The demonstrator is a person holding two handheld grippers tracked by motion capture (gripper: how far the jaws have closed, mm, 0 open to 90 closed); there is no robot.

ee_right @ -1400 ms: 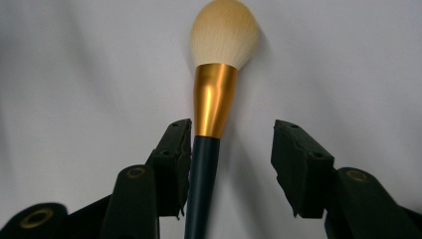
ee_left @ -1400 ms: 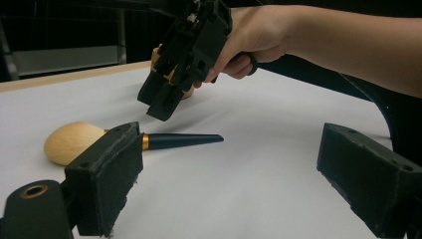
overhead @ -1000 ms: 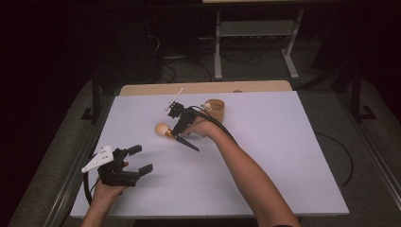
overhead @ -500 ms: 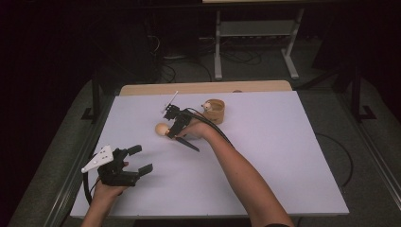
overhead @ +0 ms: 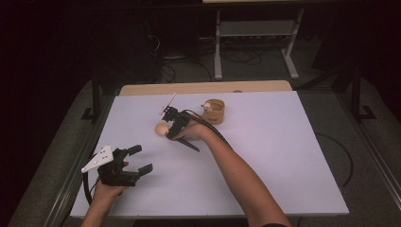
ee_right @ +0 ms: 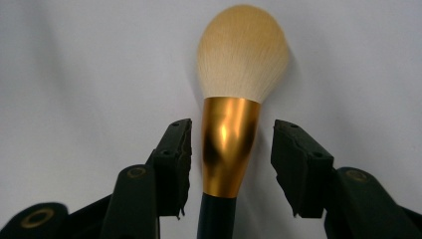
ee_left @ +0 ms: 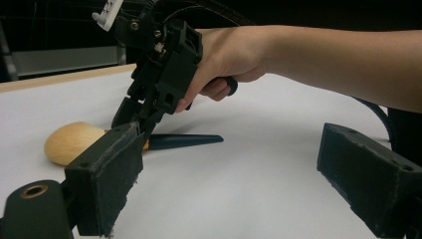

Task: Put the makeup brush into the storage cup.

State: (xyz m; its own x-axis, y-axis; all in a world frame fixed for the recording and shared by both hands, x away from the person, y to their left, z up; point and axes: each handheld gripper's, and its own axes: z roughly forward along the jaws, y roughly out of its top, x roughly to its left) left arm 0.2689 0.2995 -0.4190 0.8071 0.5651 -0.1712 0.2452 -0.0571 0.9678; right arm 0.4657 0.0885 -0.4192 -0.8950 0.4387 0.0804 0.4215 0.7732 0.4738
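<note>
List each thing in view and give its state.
Makeup brush: lying flat on the table, not gripped.
Right tool: open, jaws astride the brush's gold collar with gaps either side, having just closed a little.
Left tool: open, nothing between its jaws.
Wooden cup: upright, something small inside.
Table: covered white.

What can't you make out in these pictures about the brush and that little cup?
- Brush: in the right gripper view its dark handle runs off the bottom edge.
- Brush ferrule: in the left gripper view the right gripper and a near jaw cover it.
- Cup: in the high view it is too small to tell what the pale thing at its rim is.
- Left gripper: in the high view its cable runs off the table's near edge.
</note>
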